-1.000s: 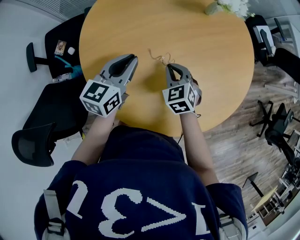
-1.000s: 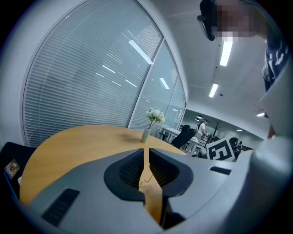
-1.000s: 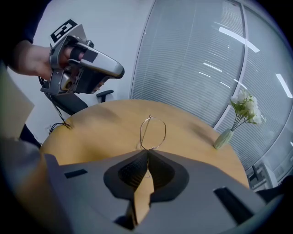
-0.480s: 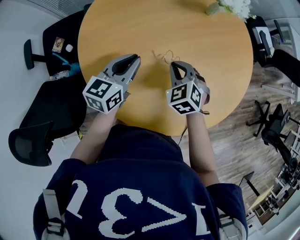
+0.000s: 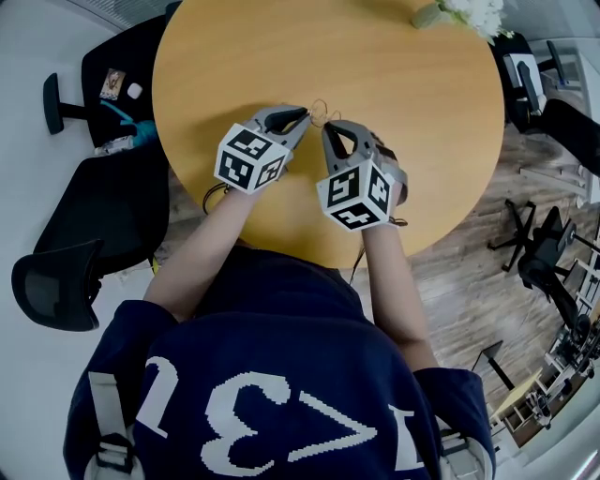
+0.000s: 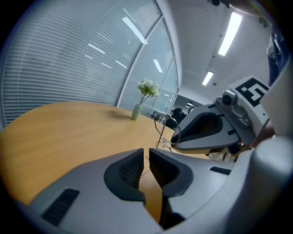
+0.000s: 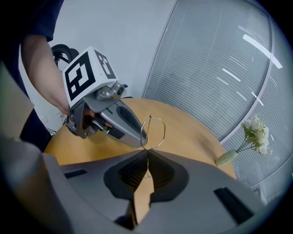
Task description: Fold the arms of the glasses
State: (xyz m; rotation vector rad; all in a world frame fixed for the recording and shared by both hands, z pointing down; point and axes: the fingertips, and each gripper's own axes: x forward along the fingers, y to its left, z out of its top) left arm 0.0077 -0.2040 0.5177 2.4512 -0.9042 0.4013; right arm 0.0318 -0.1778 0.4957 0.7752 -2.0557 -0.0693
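Note:
The thin wire glasses (image 5: 322,112) stand near the middle of the round wooden table (image 5: 403,141). My right gripper (image 5: 328,127) is shut on them. In the right gripper view the wire runs up from between the jaws (image 7: 147,157) to a round lens ring (image 7: 154,132). My left gripper (image 5: 302,114) has come in from the left, its tip touching or almost touching the frame beside that ring (image 7: 141,137). Its jaws (image 6: 146,157) stand shut with a slit between the pads; the glasses (image 6: 164,135) show ahead and to the right, against the right gripper (image 6: 215,130).
A small vase of white flowers (image 5: 459,11) stands at the table's far edge, well away from both grippers. Black office chairs stand on the floor at the left (image 5: 94,225) and at the right (image 5: 553,112).
My left gripper has swung right and forward until its tip meets the glasses. The right gripper has shifted slightly left, still holding them.

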